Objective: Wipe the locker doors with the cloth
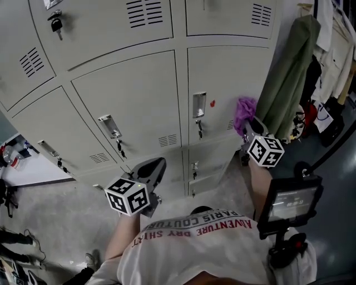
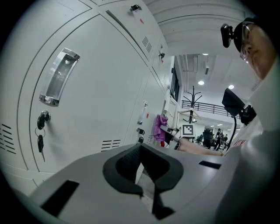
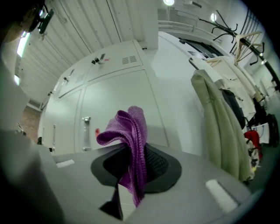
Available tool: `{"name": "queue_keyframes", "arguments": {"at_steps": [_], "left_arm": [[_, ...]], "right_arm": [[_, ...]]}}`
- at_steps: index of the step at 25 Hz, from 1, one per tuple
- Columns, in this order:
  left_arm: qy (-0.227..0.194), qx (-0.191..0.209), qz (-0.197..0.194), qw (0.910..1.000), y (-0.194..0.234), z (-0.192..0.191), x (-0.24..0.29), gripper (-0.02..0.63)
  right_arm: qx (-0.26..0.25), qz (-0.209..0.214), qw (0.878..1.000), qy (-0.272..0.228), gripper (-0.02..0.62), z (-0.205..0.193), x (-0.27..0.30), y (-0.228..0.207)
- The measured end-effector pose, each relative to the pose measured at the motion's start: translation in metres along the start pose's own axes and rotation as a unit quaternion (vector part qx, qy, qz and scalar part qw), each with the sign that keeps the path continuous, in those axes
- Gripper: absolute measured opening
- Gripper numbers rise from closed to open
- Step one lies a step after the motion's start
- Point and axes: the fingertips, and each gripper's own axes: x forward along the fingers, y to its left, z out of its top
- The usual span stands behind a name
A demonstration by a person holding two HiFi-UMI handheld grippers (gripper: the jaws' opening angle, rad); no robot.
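Own views only: right tool point(image 3: 131, 159) pinches purple cloth point(image 3: 133, 127), left tool point(image 2: 141, 159) closed, empty.

Smooth, matt painted-metal locker doors point(image 1: 128, 106) with glossy chrome handle recesses point(image 2: 59, 76); the purple cloth point(image 3: 133, 131) is soft, nubbly knit (fine loops visible up close).

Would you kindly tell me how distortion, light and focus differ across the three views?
Head view: even light, locker doors sharp, lines mildly bowed. Left gripper view: strong fisheye, black corners, ceiling lamps glaring. Right gripper view: same fisheye; cloth in the right claw sharp, lamp flaring at top.
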Motion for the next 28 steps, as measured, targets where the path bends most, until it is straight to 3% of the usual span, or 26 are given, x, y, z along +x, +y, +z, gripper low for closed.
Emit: {"name": "queue_keyframes", "arguments": {"at_steps": [7, 11, 14, 20, 28], "left_arm": [[-0.007, 0.005, 0.004, 1.0000, -0.003, 0.003, -0.009, 0.000], [-0.011, 0.001, 0.014, 0.9998, 0.001, 0.003, -0.016, 0.000], [-0.012, -0.002, 0.019, 0.9997, 0.003, 0.001, -0.021, 0.000], [-0.012, -0.007, 0.029, 0.9995, 0.007, -0.003, -0.027, 0.000], [-0.007, -0.009, 0.032, 0.9994, 0.011, -0.006, -0.027, 0.000]], "right_arm": [[0.047, 0.161, 0.986, 0.001, 0.077, -0.004, -0.002, 0.127], [0.054, 0.212, 0.975, 0.030, 0.077, -0.031, -0.001, 0.176], [0.050, 0.216, 0.973, 0.062, 0.077, -0.066, 0.005, 0.190], [0.020, 0.179, 0.977, 0.114, 0.077, -0.129, 0.025, 0.181], [0.006, 0.150, 0.982, 0.115, 0.077, -0.142, 0.043, 0.170]]}}
